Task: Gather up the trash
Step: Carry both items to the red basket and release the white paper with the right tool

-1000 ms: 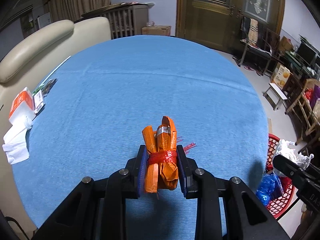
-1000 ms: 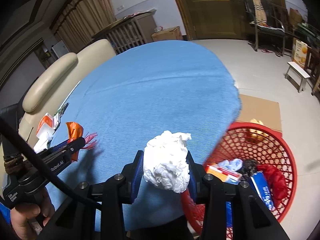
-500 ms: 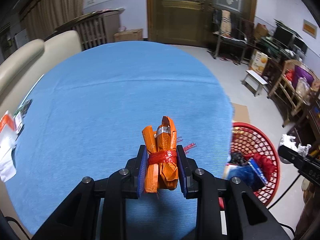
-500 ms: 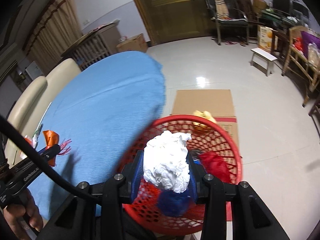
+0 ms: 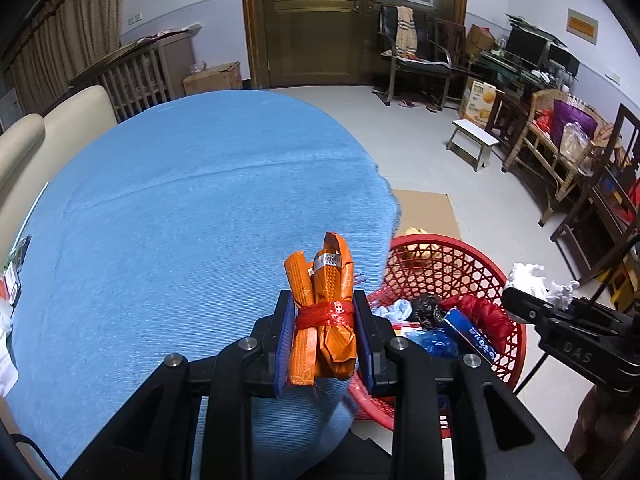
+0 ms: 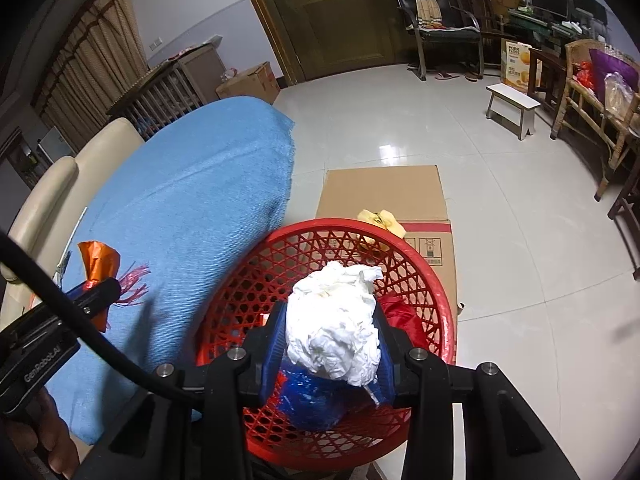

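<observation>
My left gripper [image 5: 323, 338] is shut on an orange wrapper bundle [image 5: 322, 312] tied with red string, held over the right edge of the blue-clothed table [image 5: 180, 220]. My right gripper [image 6: 330, 342] is shut on a crumpled white tissue wad [image 6: 334, 324] and holds it above the red mesh basket [image 6: 436, 292]. The basket [image 5: 460, 264] stands on the floor beside the table and holds blue, red and dark trash. The right gripper shows in the left wrist view [image 5: 536, 296] over the basket's right rim. The left gripper shows in the right wrist view [image 6: 94, 298] over the table.
A flat cardboard sheet [image 6: 384, 200] with a yellow scrap [image 6: 380, 220] lies on the tiled floor behind the basket. A cream sofa [image 6: 60, 184] borders the table's left. More wrappers lie at the table's left edge [image 5: 12, 280]. A small stool [image 5: 474, 148] and chairs stand further right.
Both grippers have swung right. The right one moved from the table edge to over the basket with the tissue. The left one, still holding the orange bundle, now nears the table's right edge.
</observation>
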`<state>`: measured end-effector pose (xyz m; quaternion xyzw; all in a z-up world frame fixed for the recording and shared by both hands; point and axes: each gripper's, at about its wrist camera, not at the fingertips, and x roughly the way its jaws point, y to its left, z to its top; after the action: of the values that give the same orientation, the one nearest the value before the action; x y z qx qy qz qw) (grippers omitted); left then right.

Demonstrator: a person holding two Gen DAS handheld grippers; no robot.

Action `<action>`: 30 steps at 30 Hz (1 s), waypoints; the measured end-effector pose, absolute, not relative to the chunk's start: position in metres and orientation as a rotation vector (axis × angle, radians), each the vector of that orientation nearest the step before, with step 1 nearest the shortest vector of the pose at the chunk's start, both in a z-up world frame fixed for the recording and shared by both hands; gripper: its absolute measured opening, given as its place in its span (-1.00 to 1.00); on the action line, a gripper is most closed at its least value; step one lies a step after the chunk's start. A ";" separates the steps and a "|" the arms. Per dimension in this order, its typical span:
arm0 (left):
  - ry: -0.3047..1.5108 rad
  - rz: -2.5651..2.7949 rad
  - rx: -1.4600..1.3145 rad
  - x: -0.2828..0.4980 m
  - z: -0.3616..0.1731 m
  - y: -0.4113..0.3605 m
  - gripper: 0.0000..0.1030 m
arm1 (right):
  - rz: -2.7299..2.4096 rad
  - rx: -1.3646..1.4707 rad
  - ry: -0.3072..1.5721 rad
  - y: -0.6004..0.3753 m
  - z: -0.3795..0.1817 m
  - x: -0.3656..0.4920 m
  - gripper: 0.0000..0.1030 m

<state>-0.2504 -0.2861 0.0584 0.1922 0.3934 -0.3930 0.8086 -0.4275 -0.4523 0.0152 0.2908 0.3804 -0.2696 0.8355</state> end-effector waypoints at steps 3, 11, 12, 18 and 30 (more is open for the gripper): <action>0.843 -0.848 0.421 -0.255 0.057 -0.289 -0.42 | -0.572 0.621 0.815 -0.455 0.011 -0.428 -0.18; 0.851 -0.863 0.437 -0.259 0.055 -0.294 -0.42 | -0.560 0.631 0.830 -0.462 0.004 -0.427 -0.14; 0.852 -0.865 0.438 -0.260 0.055 -0.295 -0.42 | -0.557 0.631 0.831 -0.463 0.004 -0.427 -0.14; 0.859 -0.871 0.443 -0.260 0.050 -0.301 -0.43 | -0.557 0.629 0.823 -0.468 0.006 -0.423 -0.14; 0.868 -0.888 0.448 -0.258 0.047 -0.308 -0.43 | -0.553 0.612 0.828 -0.483 0.004 -0.405 -0.11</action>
<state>-0.2581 -0.3080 0.0471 0.2079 0.4030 -0.4125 0.7901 -0.4046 -0.4833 0.0041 0.2888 0.3910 -0.2610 0.8340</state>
